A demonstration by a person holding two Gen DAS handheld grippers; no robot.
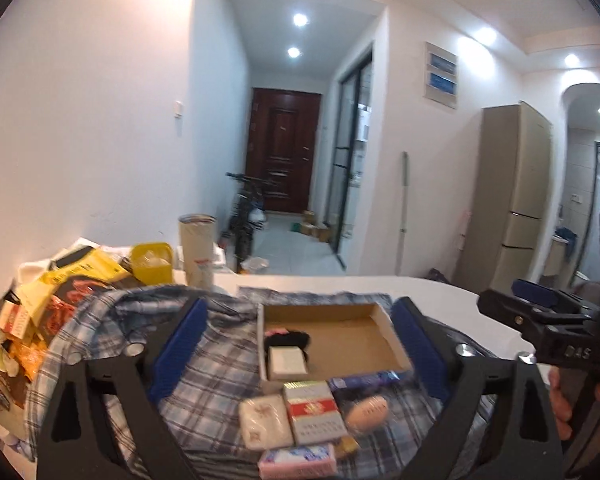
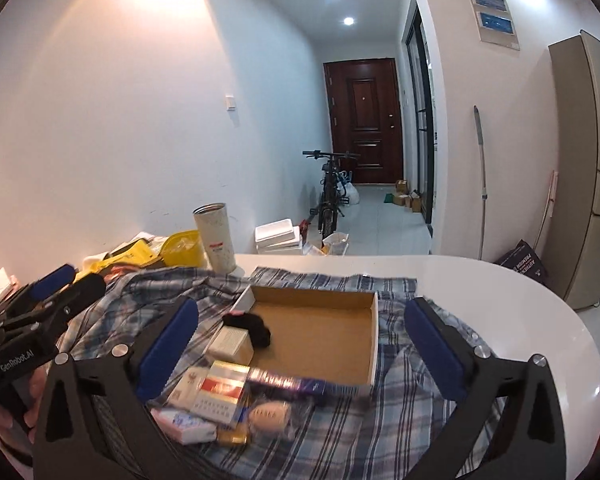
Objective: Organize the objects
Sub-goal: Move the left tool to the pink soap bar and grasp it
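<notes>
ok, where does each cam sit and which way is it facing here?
Left wrist: on the left gripper, facing over the cardboard box toward the hallway door; own open blue-padded fingers show, plus the right gripper and a hand.
Right wrist: on the right gripper, same heading; own open fingers show, the left gripper at left.
Shared: box, plaid cloth, red-and-white packet, tumbler, bicycle.

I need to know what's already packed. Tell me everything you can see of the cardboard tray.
The cardboard tray is a shallow, open, rectangular box, brown inside with white outer walls. It lies flat on the plaid cloth on the white table. Most of its floor is bare. In its near-left corner sit a small white box and a black item with a bit of pink. A dark blue pack lies along its near wall. Neither hand-held gripper touches it.
</notes>
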